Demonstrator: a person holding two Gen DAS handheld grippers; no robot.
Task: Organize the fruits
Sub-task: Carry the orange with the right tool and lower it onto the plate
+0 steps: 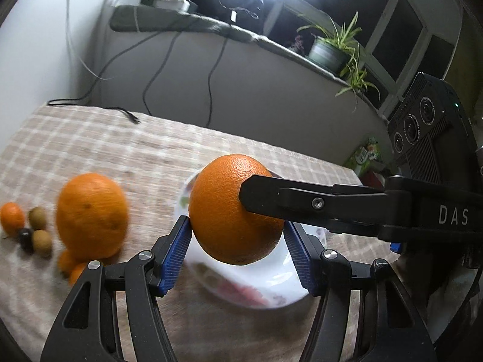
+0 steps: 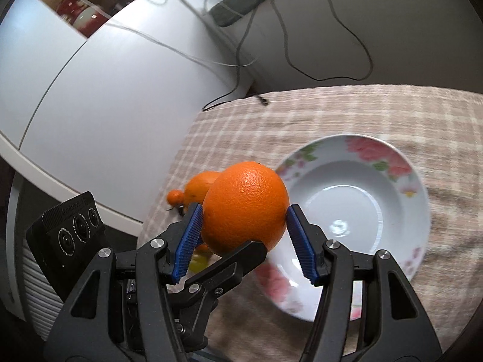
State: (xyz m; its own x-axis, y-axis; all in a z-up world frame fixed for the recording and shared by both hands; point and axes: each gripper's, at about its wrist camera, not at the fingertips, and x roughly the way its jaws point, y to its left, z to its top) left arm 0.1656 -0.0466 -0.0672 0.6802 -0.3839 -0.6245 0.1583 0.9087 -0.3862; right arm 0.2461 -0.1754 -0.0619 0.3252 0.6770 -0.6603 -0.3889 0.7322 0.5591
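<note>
Both grippers clamp 1 orange (image 1: 229, 208) mid-air above the plate (image 2: 356, 199): left gripper (image 1: 238, 241) and right gripper (image 2: 243, 229) at its widest girth. Likely firm, fairly heavy, round, slippery peel; pads across the middle suit best.

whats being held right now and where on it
One large orange, clamped by both grippers: left gripper and right gripper fingers press its opposite sides, above the plate.
</note>
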